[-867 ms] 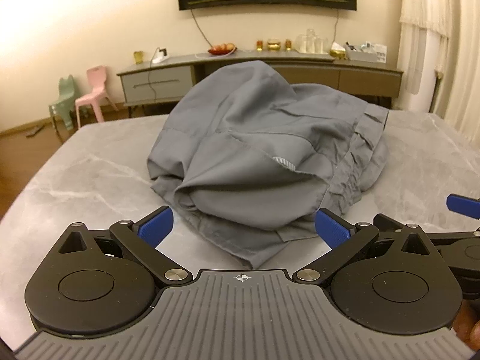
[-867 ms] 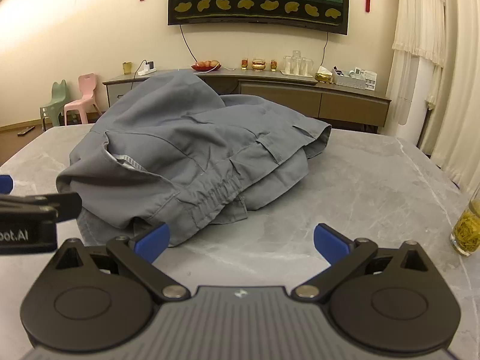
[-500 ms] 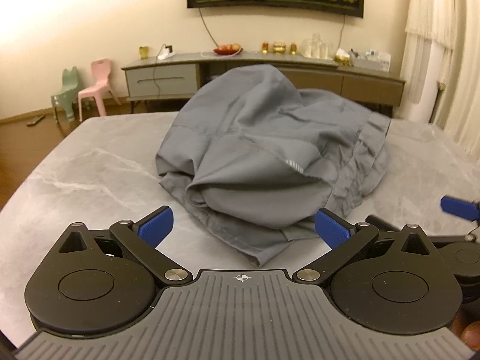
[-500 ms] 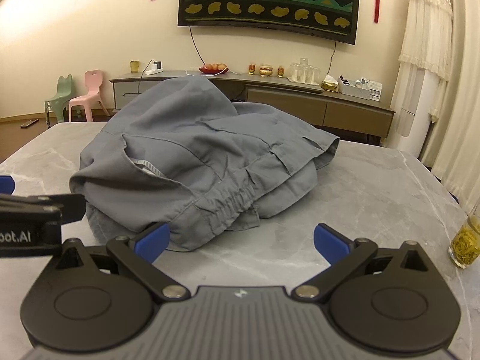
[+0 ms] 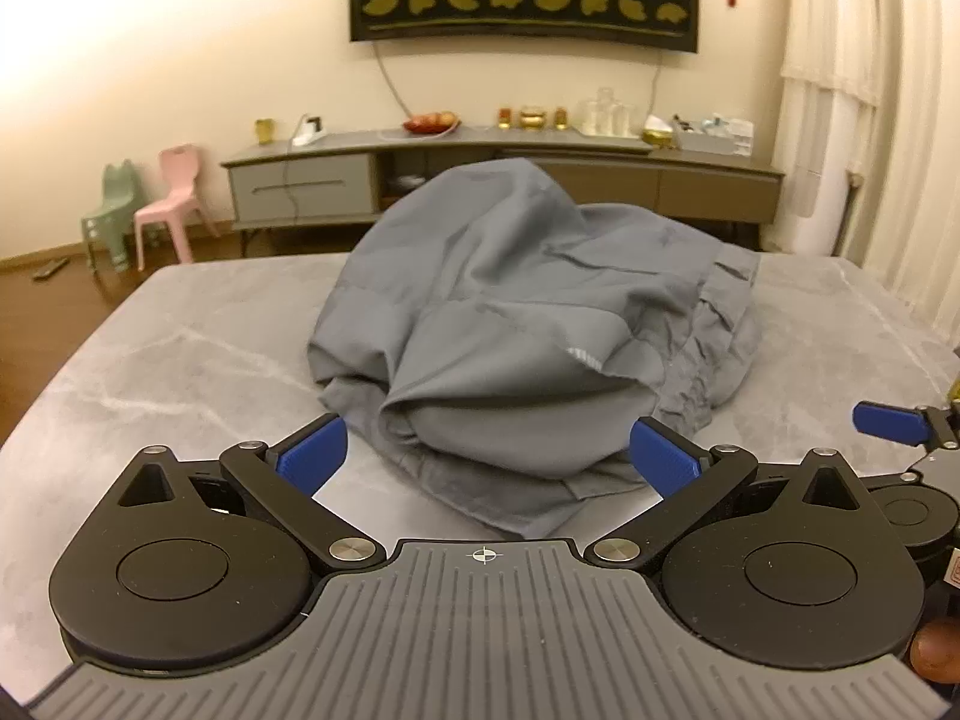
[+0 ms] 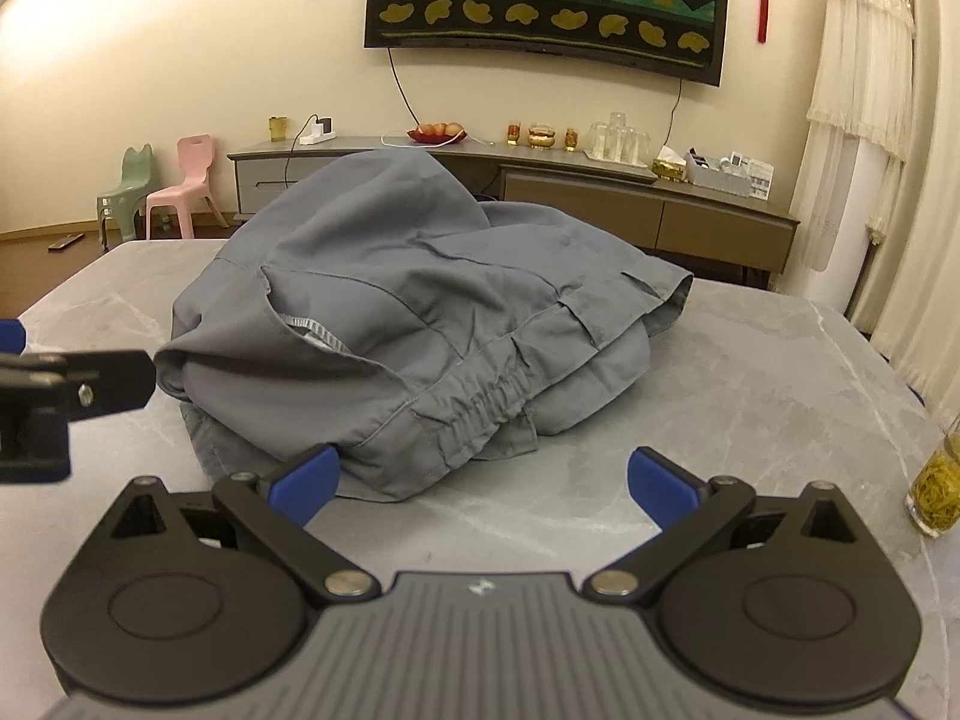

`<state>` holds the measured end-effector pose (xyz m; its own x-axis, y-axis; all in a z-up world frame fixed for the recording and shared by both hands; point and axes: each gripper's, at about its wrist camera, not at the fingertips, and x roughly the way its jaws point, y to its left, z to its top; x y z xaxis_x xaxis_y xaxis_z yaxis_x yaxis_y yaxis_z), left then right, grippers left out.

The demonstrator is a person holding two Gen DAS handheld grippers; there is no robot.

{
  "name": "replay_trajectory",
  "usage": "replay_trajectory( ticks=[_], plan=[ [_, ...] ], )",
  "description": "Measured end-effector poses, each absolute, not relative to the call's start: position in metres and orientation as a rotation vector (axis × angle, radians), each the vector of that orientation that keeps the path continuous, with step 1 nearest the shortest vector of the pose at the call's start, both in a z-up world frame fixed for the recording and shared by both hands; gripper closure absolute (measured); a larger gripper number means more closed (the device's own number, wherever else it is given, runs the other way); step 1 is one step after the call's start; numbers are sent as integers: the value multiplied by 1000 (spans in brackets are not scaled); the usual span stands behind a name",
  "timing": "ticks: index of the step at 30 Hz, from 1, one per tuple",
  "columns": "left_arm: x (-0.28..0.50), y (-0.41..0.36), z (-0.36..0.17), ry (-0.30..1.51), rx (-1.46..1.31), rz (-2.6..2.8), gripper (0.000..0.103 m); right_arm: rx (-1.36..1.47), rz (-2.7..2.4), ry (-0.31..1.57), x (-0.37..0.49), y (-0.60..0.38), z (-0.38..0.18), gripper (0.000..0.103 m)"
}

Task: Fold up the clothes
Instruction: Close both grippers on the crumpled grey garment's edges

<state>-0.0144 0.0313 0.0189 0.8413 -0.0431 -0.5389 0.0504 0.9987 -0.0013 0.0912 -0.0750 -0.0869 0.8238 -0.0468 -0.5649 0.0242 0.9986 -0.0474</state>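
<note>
A grey garment with an elastic waistband lies in a loose, bunched heap on the grey marble table; it fills the middle of the left wrist view (image 5: 516, 324) and of the right wrist view (image 6: 420, 324). My left gripper (image 5: 487, 456) is open and empty, its blue fingertips just short of the heap's near edge. My right gripper (image 6: 480, 480) is open and empty, also just in front of the heap, its left fingertip close to the cloth's hem. Each gripper shows at the edge of the other's view.
A glass of yellow-green tea (image 6: 936, 492) stands at the table's right edge. The marble table (image 5: 180, 360) extends left and right of the heap. Beyond it are a long sideboard (image 6: 540, 180) with small items and two small chairs (image 5: 162, 204).
Both grippers have drawn back and risen a little from the heap, which now looks smaller and farther. The garment has not moved. Both stay open.
</note>
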Motion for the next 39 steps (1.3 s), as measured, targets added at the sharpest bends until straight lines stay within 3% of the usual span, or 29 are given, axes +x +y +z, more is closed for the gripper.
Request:
replay_trajectory(
  ticks=[3, 5, 7, 8, 9, 11, 12, 13, 29, 30, 31, 32, 33, 34, 35, 39],
  plan=[
    [-10, 32, 20, 582, 10, -72, 38, -33, -37, 610, 93, -76, -89, 0],
    [-8, 30, 19, 589, 9, -76, 65, -26, -34, 623, 94, -77, -89, 9],
    [-7, 29, 17, 592, 11, -77, 85, -24, -23, 632, 94, -77, -89, 39],
    [-7, 29, 16, 593, 13, -80, 98, -19, -18, 639, 95, -78, -90, 47],
    [-7, 28, 15, 595, 16, -84, 103, -15, -16, 645, 95, -79, -90, 59],
    [-8, 28, 13, 587, 23, -85, 103, -12, -15, 656, 95, -80, -91, 77],
    [-9, 27, 13, 582, 28, -86, 103, -11, -10, 661, 95, -80, -91, 95],
    [-9, 26, 12, 580, 35, -89, 103, -7, 0, 663, 95, -80, -91, 102],
    [5, 32, 0, 615, 23, -59, 103, 8, -16, 653, 96, -86, -90, 102],
    [6, 32, 0, 621, 26, -58, 103, 14, -25, 656, 97, -87, -92, 98],
    [6, 32, -1, 628, 28, -57, 102, 22, -34, 655, 98, -88, -93, 85],
    [6, 32, -1, 623, 31, -52, 85, 28, -44, 656, 99, -89, -94, 74],
    [5, 31, -1, 616, 35, -48, 71, 35, -54, 654, 99, -89, -94, 52],
    [5, 31, 0, 609, 39, -43, 41, 42, -62, 649, 99, -90, -94, 39],
    [4, 30, 0, 602, 42, -39, 25, 47, -66, 645, 99, -92, -94, 37],
    [6, 28, 0, 597, 58, -41, 23, 54, -70, 657, 103, -93, -98, 32]
  ],
)
